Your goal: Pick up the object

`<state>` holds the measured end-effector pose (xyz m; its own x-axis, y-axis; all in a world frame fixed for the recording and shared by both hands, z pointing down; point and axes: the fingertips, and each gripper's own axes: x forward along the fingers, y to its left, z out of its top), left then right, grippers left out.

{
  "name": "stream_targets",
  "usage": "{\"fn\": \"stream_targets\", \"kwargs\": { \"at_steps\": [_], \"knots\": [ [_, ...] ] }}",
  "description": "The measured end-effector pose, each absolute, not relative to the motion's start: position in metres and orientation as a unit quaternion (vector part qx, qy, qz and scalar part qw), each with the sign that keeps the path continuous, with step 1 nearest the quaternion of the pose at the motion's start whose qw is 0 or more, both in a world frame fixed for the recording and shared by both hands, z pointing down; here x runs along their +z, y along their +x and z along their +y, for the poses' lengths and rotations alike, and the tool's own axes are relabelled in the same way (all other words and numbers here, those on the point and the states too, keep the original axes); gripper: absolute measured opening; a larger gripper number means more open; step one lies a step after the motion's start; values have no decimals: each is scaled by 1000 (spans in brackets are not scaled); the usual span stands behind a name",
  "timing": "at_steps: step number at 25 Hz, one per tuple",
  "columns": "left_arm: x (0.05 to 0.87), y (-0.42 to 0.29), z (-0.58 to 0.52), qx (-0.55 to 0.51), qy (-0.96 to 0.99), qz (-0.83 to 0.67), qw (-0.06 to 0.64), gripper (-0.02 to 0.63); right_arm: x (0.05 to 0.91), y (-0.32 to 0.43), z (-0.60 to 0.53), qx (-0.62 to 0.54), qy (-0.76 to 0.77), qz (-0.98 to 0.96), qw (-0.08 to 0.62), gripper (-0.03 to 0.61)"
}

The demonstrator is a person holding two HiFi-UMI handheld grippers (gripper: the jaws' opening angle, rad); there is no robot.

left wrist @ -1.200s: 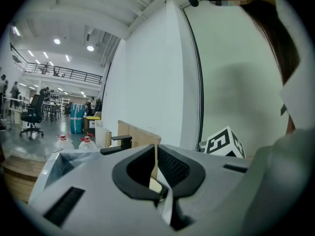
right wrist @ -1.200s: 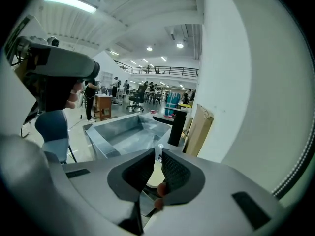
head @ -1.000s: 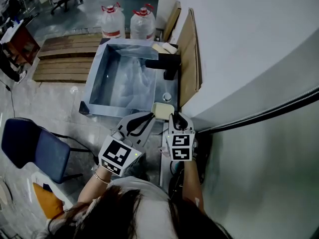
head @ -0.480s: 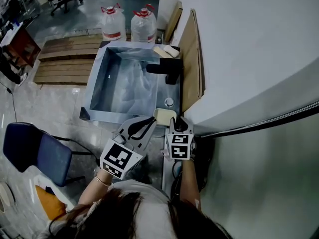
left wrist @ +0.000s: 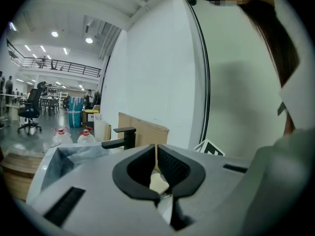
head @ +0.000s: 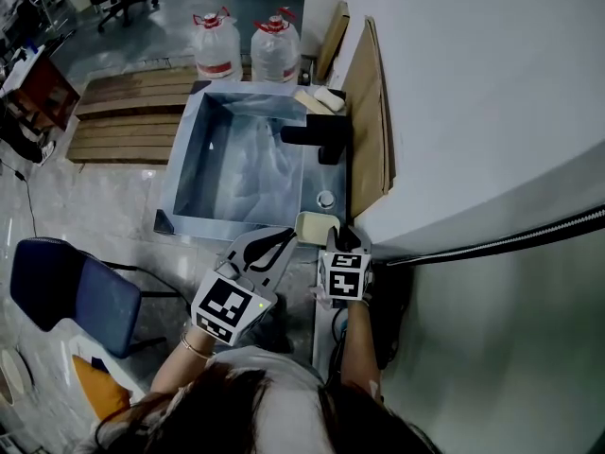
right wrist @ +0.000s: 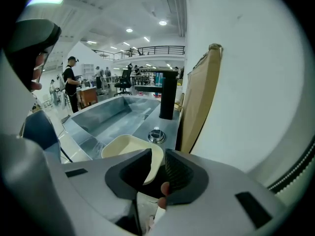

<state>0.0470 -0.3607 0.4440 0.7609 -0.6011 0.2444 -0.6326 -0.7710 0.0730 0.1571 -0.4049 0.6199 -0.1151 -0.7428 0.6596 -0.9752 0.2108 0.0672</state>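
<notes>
Cream-coloured, shallow and round-cornered, the dish [right wrist: 125, 149] is pinched by its rim in the right tongs [right wrist: 156, 157], while the left tongs [left wrist: 156, 152] are closed empty.

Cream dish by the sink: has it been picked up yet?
Done: the right gripper grips the rim of the dish. In hand: the lift; whether it is off the sink ledge can't be told. The left gripper is shut and empty. Left: raising it clear.
</notes>
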Motion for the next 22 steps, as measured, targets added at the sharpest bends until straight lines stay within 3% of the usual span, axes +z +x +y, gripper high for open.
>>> {"fn": "stream_targets", "kwargs": {
  "at_steps": [22],
  "knots": [
    [458,36,-367,120,930,-338,87,9,653,165,-419,245,621,-685,292,60]
  ]
}}
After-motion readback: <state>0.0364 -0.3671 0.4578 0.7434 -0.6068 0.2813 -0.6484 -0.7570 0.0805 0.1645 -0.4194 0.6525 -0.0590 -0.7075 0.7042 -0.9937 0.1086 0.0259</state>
